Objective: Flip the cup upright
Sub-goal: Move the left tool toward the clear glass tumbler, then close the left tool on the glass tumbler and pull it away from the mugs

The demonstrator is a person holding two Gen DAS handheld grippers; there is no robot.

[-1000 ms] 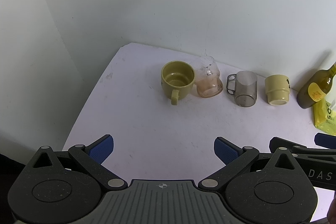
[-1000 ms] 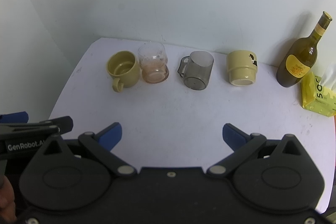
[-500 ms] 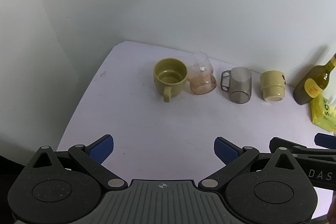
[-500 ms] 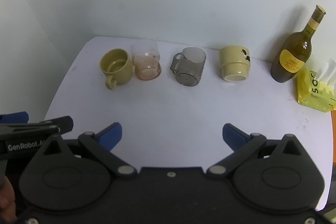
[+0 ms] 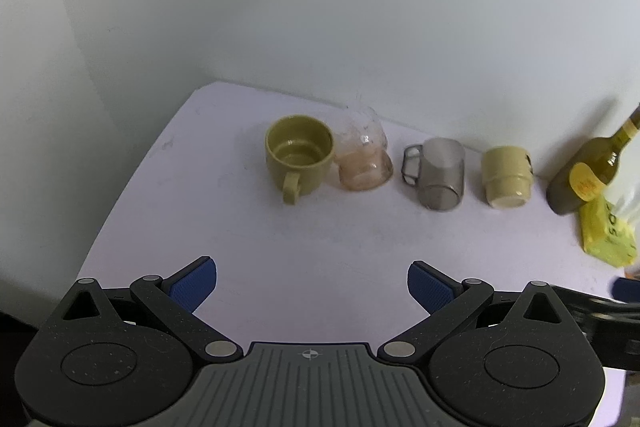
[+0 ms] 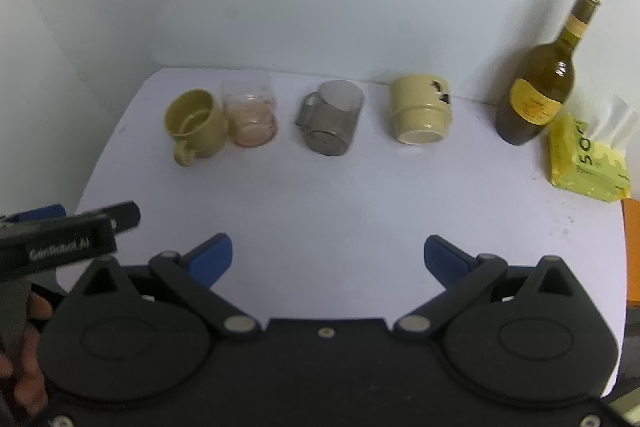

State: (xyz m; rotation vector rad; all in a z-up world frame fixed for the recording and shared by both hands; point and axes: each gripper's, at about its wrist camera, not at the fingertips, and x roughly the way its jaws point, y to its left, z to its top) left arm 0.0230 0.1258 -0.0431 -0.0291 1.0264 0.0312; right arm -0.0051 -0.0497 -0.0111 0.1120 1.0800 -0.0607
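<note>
Several cups stand in a row at the back of the white table [image 6: 320,195]. From the left: an olive mug [image 5: 299,157] [image 6: 195,125] upright with its handle toward me, a pinkish clear glass [image 5: 362,163] [image 6: 250,117], a grey clear mug [image 5: 440,173] [image 6: 332,117], and a cream cup [image 5: 506,177] [image 6: 420,115]. My left gripper [image 5: 312,281] is open and empty over the front of the table. My right gripper [image 6: 328,253] is open and empty too. Both are well short of the cups.
A dark wine bottle [image 6: 540,87] [image 5: 588,171] with a yellow label stands at the back right. A yellow tissue pack [image 6: 588,157] [image 5: 608,235] lies beside it. White walls close the back and left. The left gripper's body [image 6: 60,239] shows at the right view's left edge.
Both grippers have drawn back and shifted slightly, so the cups look smaller and sit more to the left in the right wrist view. Both jaws stay open. No cup has moved.
</note>
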